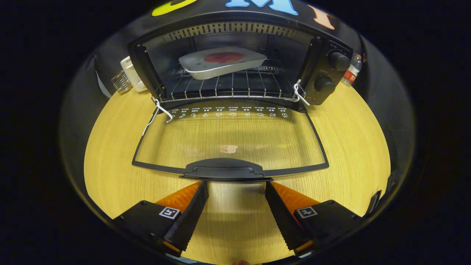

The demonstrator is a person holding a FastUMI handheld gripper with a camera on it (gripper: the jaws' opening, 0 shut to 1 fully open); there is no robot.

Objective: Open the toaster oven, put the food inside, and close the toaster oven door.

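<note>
my released gripper (236,184) hovers just short of the lowered oven door (232,140); beyond it, the food tray (220,62) rests on the rack (228,86).

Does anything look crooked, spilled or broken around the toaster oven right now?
Nothing spilled or broken. The tray with the food sits slightly askew on the rack, one corner angled toward the open door. The open gripper has its fingers just below the door handle.

Black toaster oven (331,70); white dish (206,70), red food (223,57); yellow woodgrain table (349,147).
</note>
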